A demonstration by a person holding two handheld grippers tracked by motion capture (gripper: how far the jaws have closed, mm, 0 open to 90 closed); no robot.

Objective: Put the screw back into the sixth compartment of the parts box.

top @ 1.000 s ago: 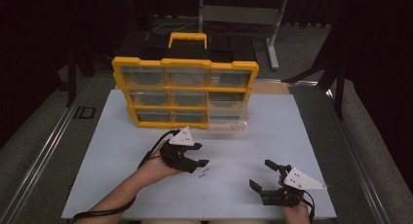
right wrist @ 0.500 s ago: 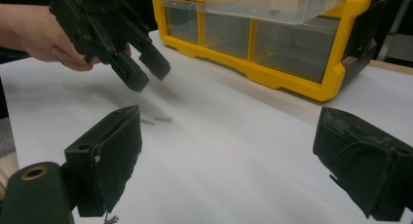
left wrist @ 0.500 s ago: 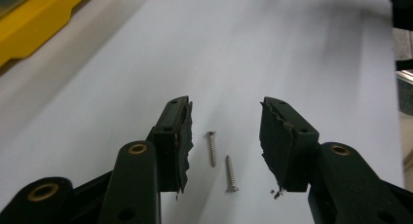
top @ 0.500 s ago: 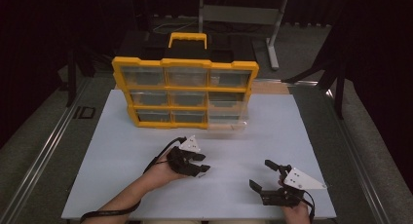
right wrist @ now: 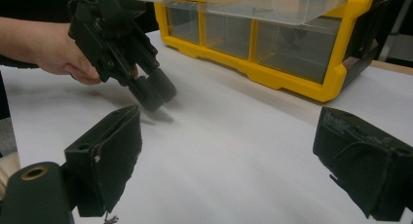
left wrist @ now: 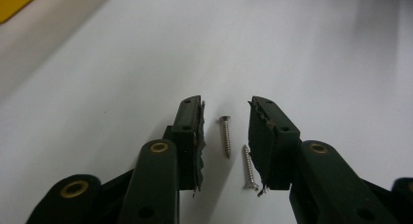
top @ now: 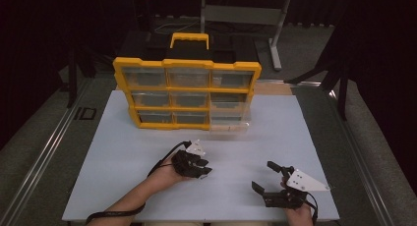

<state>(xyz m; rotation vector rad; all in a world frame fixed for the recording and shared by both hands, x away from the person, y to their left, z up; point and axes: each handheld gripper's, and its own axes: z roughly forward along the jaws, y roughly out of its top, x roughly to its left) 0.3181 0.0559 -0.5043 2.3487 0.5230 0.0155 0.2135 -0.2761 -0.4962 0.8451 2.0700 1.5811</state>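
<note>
Over a white counter (top: 123, 162), a person's left gripper (left wrist: 225, 136) comes down with its jaws apart around two small silver screws, one screw (left wrist: 225, 135) lying between the pads and a second screw (left wrist: 250, 168) lying just inside the right-hand pad; neither is clamped yet. In the high view the same left gripper (top: 196, 163) sits near the middle of the counter, in front of a yellow parts organizer (top: 187, 96) that stands upright with a carry handle on top. One clear drawer (top: 228, 124) at the organizer's lower right stands pulled out toward the person, probably the place the screws are meant for, though its contents cannot be made out. The right gripper (top: 272, 181) rests near the counter's front right edge, jaws wide apart and holding nothing. Judging by this, the work is at an early stage: the drawer is open, the screws are framed for a pick, and the closing, lifting and carrying to the drawer all remain to be done.
</note>
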